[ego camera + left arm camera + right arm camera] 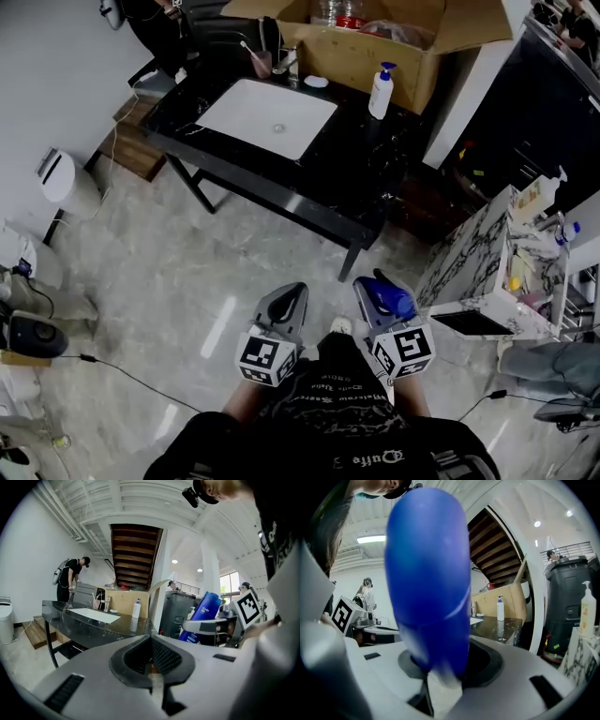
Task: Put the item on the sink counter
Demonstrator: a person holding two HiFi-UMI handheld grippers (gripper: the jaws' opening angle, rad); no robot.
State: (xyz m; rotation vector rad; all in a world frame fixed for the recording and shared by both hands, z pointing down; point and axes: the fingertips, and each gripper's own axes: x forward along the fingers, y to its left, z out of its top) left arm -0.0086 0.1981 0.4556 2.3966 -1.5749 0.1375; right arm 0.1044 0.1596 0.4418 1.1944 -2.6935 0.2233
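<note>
Pale marble flooring separates a person from the black sink counter (361, 164), where a white basin (267, 117) sits beside a white pump bottle (381, 92) and a cardboard box (375, 42) rests along the back. The right gripper (380, 298) is clamped on a blue bottle (429, 573), the item bound for the counter, which is carried well short of it, close to the person's body. The left gripper (284, 307) is drawn together with nothing between its jaws (its own view shows only the meeting pads).

Judging from the right gripper view, the grip sits near one end of the bottle, leaving most of its length unsupported above the jaws. That could let the smooth body pivot or slide on the way across. At the counter, a landing too near the front edge or on the basin rim might tip it, and a careless swing toward the back could knock the pump bottle over.
</note>
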